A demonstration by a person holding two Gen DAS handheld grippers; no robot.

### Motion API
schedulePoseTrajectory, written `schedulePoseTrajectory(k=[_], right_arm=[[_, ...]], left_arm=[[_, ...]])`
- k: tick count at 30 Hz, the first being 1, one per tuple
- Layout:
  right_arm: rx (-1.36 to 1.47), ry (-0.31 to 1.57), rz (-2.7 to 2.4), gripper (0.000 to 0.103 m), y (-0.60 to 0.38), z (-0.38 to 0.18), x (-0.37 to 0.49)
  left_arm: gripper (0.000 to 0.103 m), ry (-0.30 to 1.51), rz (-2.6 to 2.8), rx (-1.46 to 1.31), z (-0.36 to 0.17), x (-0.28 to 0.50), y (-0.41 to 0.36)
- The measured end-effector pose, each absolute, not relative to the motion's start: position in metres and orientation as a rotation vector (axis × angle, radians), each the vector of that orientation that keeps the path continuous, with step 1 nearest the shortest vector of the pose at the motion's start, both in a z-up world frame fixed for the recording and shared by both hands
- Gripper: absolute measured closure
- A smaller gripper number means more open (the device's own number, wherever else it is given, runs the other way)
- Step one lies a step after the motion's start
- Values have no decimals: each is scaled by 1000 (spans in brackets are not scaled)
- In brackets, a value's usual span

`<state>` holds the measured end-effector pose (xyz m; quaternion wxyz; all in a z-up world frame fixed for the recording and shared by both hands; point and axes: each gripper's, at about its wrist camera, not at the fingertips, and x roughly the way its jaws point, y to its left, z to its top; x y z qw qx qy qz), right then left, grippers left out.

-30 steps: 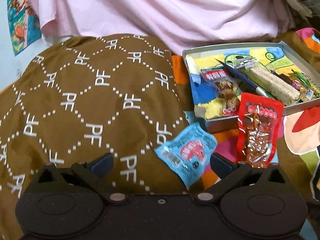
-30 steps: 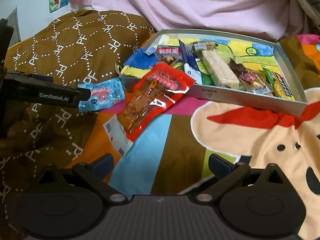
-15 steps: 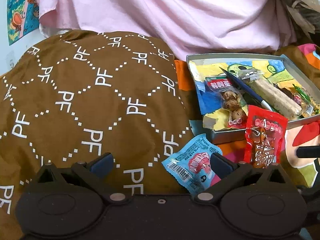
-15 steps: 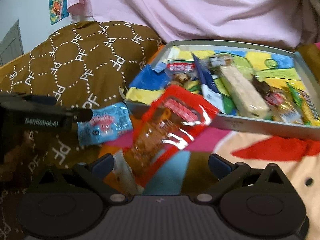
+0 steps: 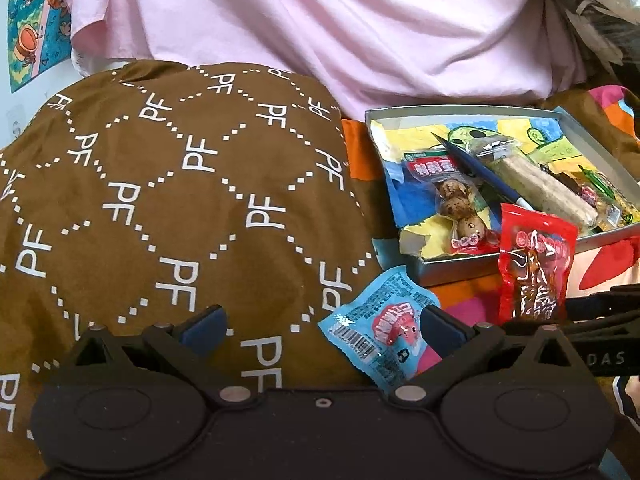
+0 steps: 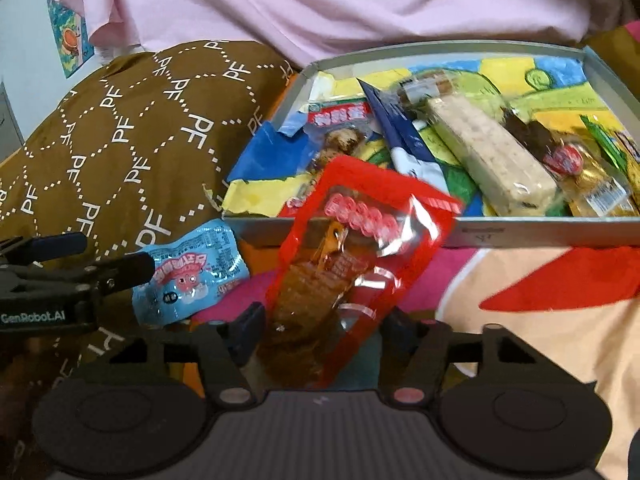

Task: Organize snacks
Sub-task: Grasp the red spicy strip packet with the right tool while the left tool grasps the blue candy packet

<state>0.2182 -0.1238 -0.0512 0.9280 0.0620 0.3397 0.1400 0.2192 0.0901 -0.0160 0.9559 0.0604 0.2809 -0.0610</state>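
right tongs (image 6: 320,330) closing round red packet (image 6: 352,264) | packet overlaps tray rim (image 6: 520,232)

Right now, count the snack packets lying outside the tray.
2. The red packet leans on the tray's front wall, between the right gripper's jaws. The blue packet lies left of it, by the brown cushion. None seem hidden.

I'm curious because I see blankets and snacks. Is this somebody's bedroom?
Probably, yes. It looks like a bed in a home: a brown PF-patterned pillow, a colourful cartoon blanket underneath, and a cartoon poster on the wall. The snacks sit in a grey tray on the bedding.
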Motion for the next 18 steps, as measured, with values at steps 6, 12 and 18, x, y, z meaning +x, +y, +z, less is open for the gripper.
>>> schedulePoseTrajectory(k=[6,12,18], right_arm=[[159,719,264,55,-148,-49,201],[91,718,241,57,-170,-37,176],[-32,692,248,74,-172,-32,155]], left_arm=[[1,557,-168,189,-20,215,79],[1,575,-244,228,-27,213,67],[1,520,-285,387,-40,220,46]])
